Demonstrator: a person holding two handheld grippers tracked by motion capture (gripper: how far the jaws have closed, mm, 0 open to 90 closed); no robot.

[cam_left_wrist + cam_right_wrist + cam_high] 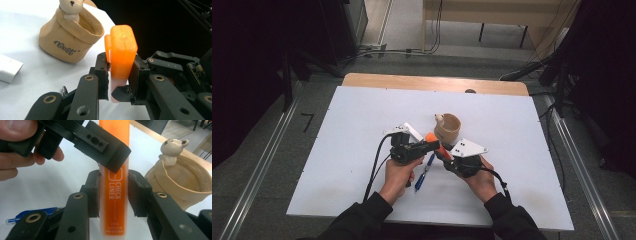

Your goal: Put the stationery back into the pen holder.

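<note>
Both tongs clamp the orange highlighter (114, 182): left tongs (120, 72) on its cap (123, 52), right tongs (113, 192) on the barrel; I'd pull straight apart.

Orange highlighter (114, 182), capped, "CHECK LINER" on barrel, held off the table, near tan pot

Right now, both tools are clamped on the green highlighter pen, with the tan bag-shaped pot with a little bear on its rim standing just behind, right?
Not quite: the highlighter pen is orange, not green, as the right gripper view shows. The rest holds: the left tool grips its cap end, the right tool its barrel, and the tan bag-shaped pot with the bear stands just behind.
</note>
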